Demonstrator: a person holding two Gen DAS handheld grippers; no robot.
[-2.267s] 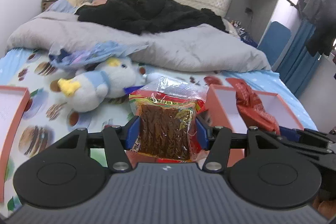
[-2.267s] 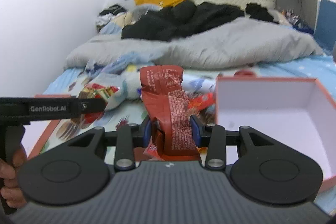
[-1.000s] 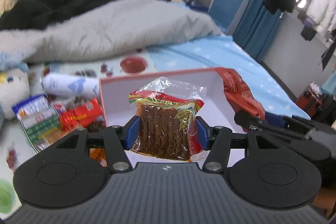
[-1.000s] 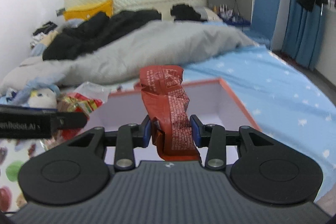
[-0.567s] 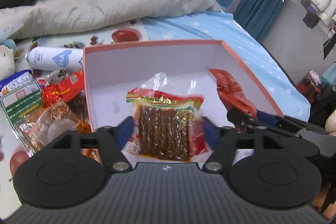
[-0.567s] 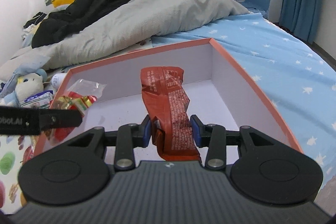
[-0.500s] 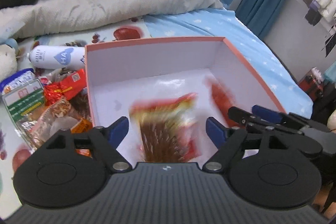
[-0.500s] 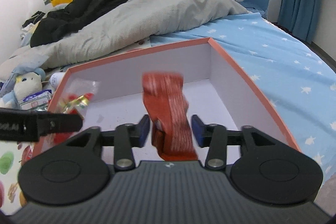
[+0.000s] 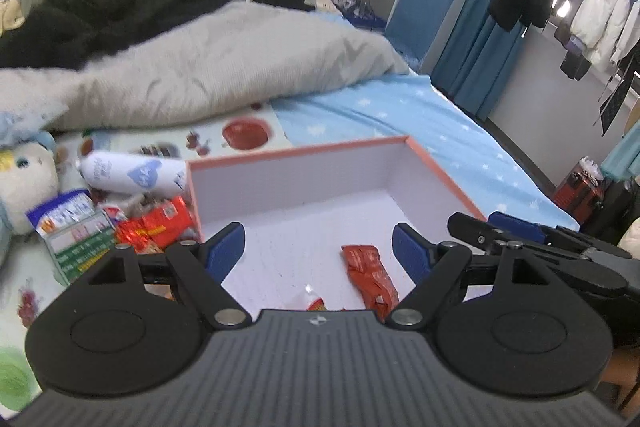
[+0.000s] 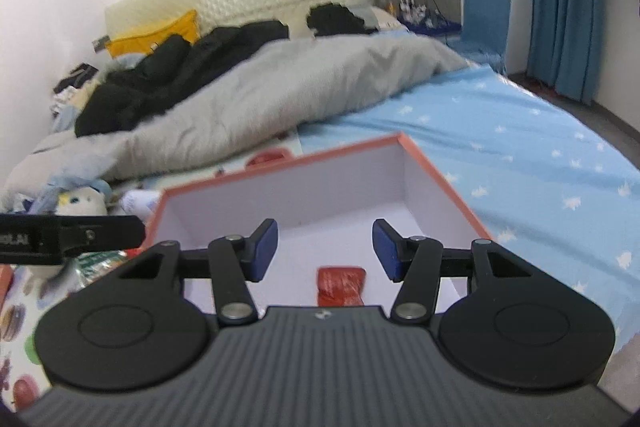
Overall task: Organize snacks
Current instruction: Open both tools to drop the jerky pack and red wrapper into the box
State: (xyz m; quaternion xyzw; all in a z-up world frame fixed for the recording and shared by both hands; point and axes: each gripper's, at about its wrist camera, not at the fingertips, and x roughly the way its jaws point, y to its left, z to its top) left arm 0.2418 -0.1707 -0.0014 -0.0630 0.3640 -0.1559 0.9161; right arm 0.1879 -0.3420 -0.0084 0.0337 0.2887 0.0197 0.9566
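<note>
Orange-rimmed box (image 9: 440, 169) holds red snack packet (image 9: 370, 277).

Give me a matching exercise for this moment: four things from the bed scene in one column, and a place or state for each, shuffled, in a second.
Things:
1. red snack packet
2. white bottle
3. left gripper
4. plush toy

Places or states:
A. lying on its side on the bed, just left of the box
B. open, nothing between its fingers
C. on the floor of the box
D. at the far left edge of the left wrist view

Pairs: 1-C, 2-A, 3-B, 4-D
</note>
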